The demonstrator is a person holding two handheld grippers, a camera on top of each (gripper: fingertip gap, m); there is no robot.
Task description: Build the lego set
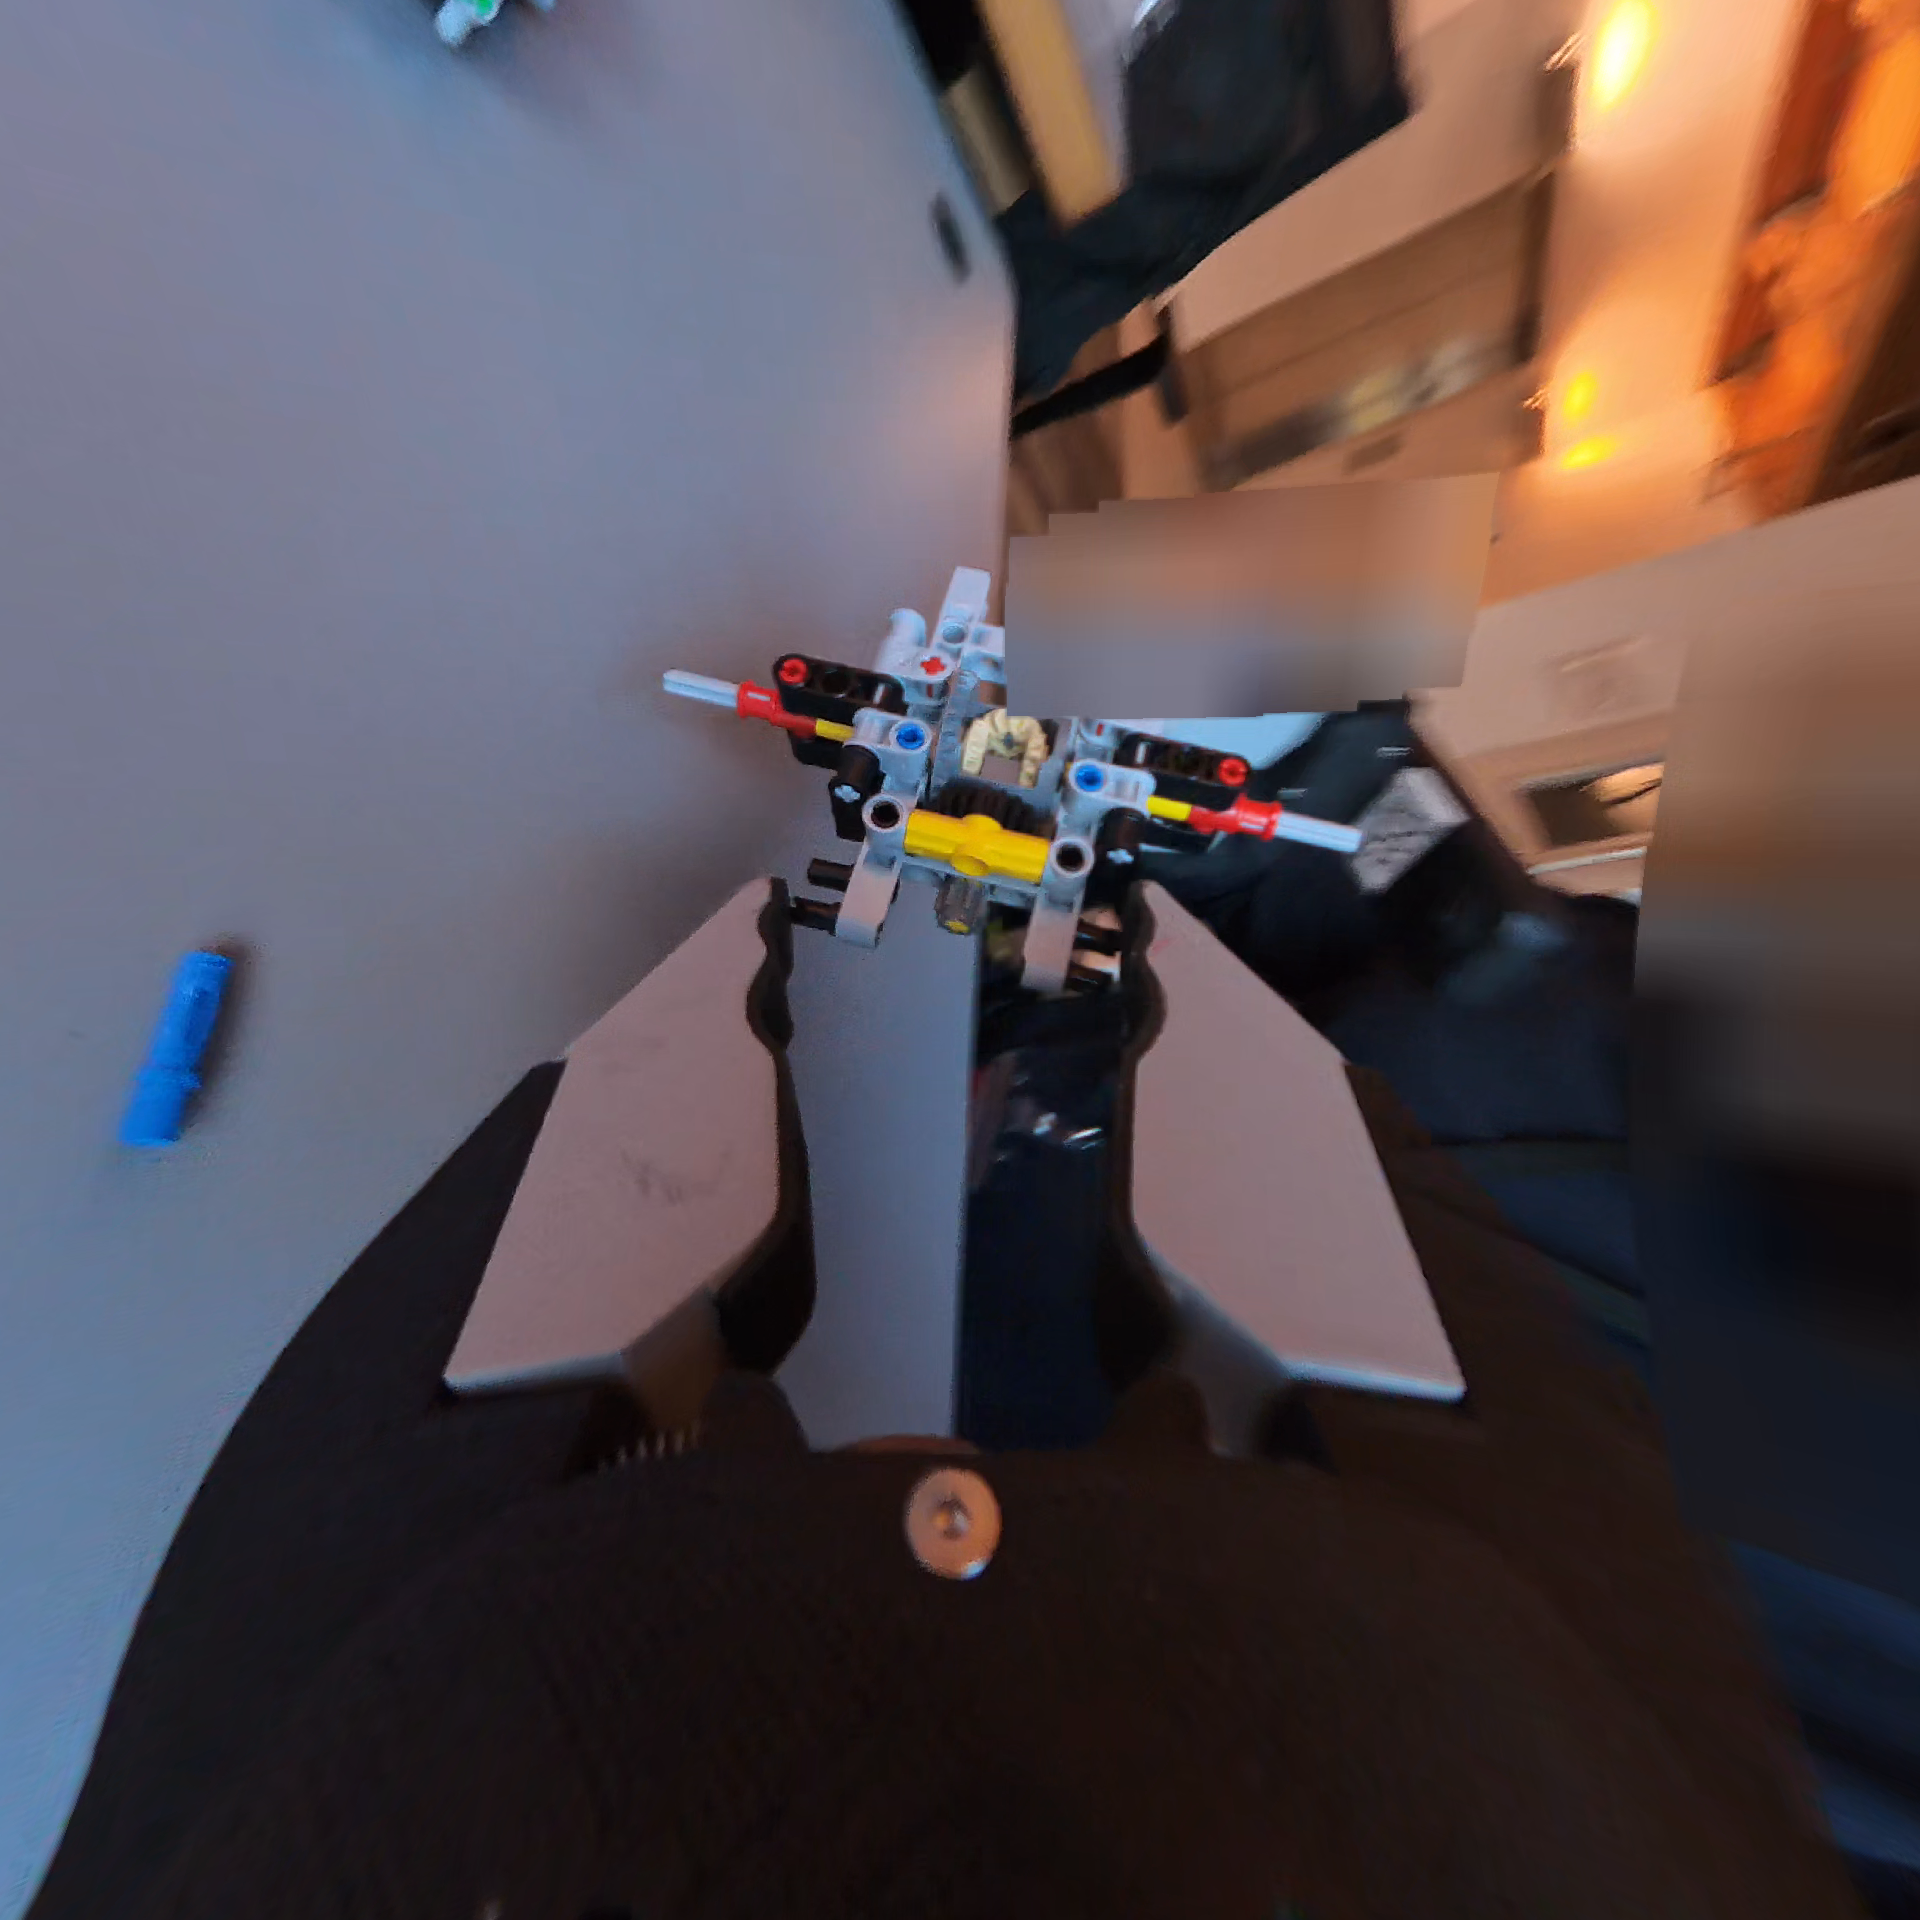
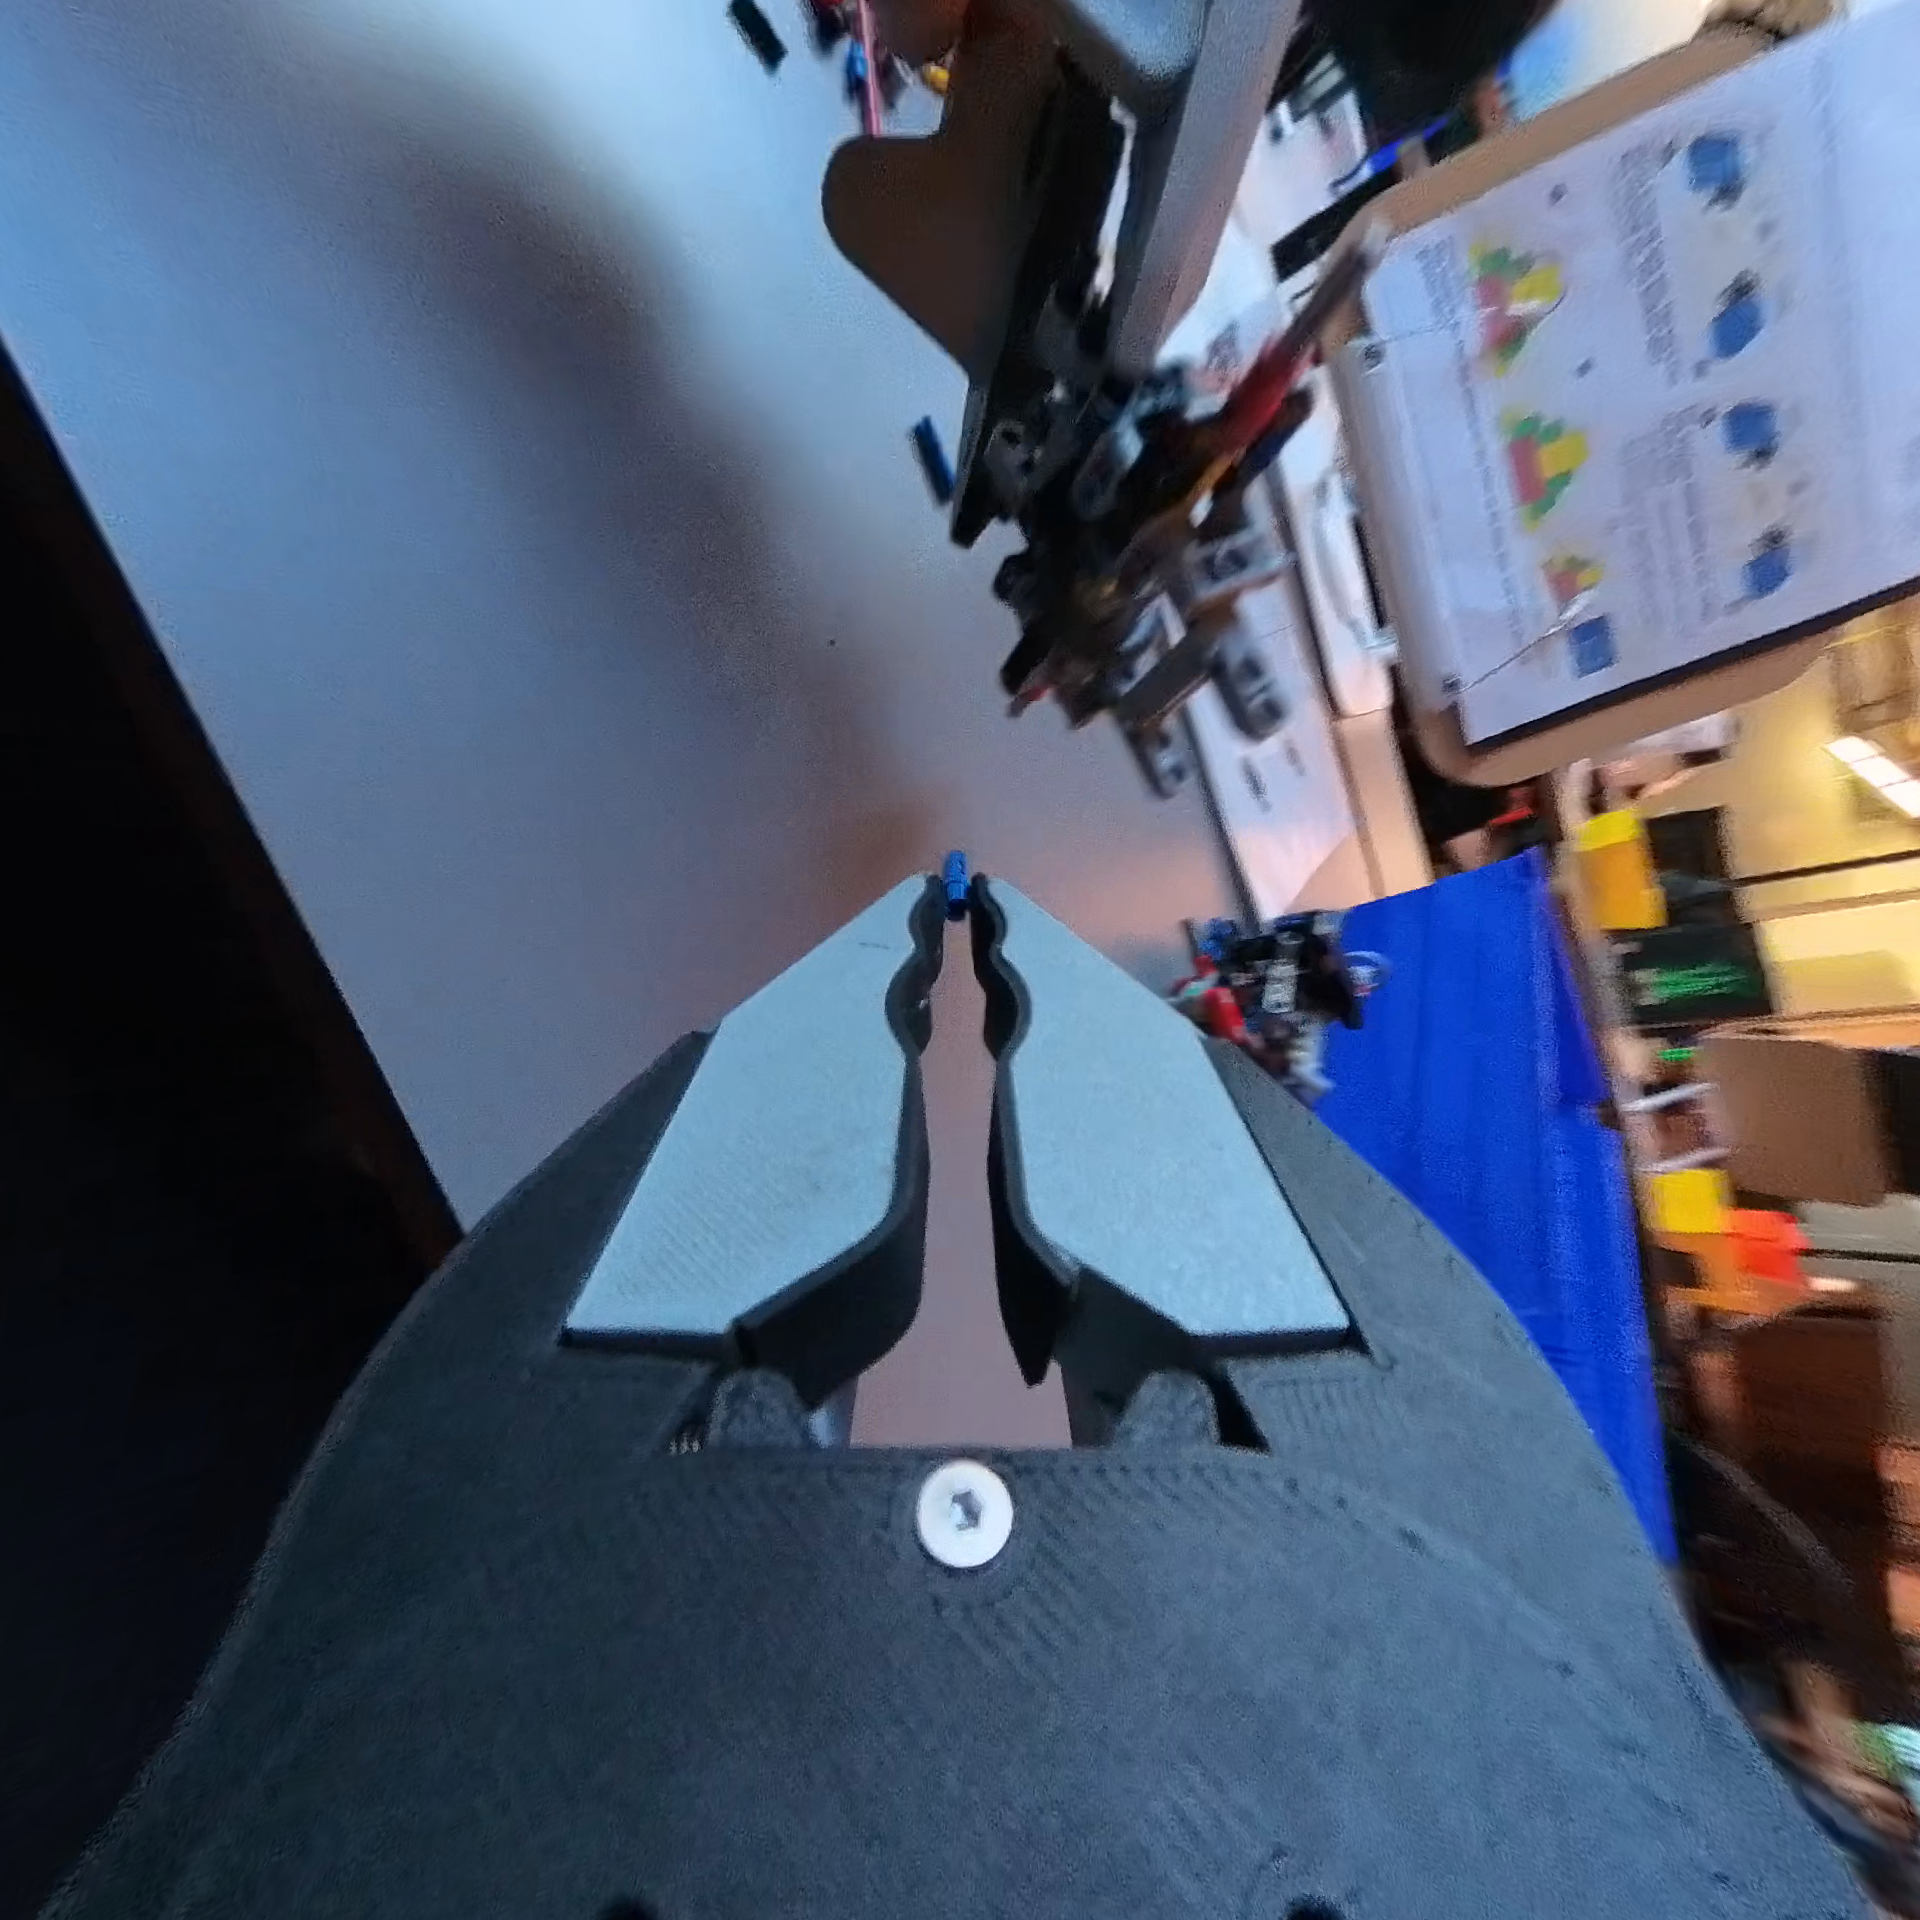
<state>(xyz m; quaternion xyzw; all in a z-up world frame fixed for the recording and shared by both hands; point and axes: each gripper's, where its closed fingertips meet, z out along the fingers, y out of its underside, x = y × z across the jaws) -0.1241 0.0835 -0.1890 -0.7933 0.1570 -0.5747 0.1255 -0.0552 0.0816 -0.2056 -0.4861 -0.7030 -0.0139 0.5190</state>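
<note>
Aloft, brick assembly (image 1: 966,800) in left jaws, blue pin (image 2: 954,896) in right.

- A loose blue pin (image 1: 171,1049) lies on the grey worktop (image 1: 468,468), at nine o'clock.
- A blue cloth (image 2: 1455,1091) hangs at three o'clock.
- An illustrated printed sheet (image 2: 1662,395) stands at two o'clock.

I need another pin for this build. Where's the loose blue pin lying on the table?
In the left wrist view the blue pin lies alone on the grey table, left of the left gripper and the brick assembly it holds.
</note>
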